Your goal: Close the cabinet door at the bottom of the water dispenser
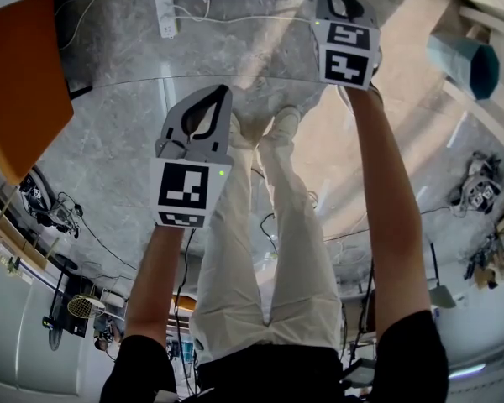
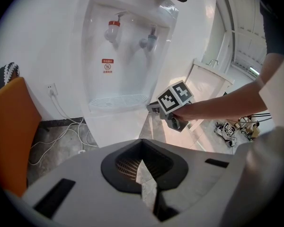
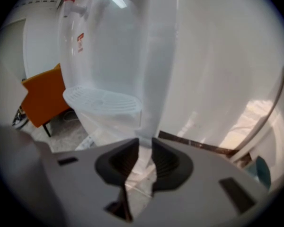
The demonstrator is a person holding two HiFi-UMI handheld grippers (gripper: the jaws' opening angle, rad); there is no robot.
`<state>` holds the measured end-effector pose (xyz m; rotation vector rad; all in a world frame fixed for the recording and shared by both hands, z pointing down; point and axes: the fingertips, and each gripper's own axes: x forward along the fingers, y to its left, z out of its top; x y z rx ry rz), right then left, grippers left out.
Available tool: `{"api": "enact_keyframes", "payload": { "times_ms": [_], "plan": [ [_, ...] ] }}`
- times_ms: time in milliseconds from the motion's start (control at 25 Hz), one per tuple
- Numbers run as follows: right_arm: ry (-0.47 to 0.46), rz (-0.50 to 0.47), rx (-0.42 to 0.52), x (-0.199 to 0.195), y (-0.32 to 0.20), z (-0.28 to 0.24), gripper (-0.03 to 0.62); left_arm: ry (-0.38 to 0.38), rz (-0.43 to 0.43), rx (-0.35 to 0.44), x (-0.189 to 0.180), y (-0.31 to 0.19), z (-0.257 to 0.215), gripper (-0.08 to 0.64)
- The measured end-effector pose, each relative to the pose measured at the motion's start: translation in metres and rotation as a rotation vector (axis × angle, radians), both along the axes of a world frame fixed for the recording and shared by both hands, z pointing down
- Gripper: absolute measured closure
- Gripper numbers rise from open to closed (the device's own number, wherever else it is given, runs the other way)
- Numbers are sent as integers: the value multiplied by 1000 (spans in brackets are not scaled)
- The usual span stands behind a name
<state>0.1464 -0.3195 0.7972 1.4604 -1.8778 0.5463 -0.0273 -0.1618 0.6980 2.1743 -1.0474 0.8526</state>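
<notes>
Tongs in my left hand are closed, empty, held short of the water dispenser. My right tongs are clamped on the free edge of the white cabinet door, which stands open at the dispenser's base, below the drip tray. Orange chair sits left, by the wall.

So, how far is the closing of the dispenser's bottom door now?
Done: the right gripper is closed on the cabinet door at its edge. In hand: the door stands open, away from the water dispenser. Left: swing it shut and let go. The left gripper is shut and empty.
</notes>
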Motion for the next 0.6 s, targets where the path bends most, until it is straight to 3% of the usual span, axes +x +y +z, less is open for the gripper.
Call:
{"api": "enact_keyframes", "payload": {
  "times_ms": [360, 600],
  "plan": [
    [-22, 8, 4, 0, -3, -2, 503, -5, -4, 7, 1, -2, -1, 549],
    [39, 43, 42, 0, -4, -1, 499, -6, -5, 2, 3, -1, 2, 549]
  ]
}}
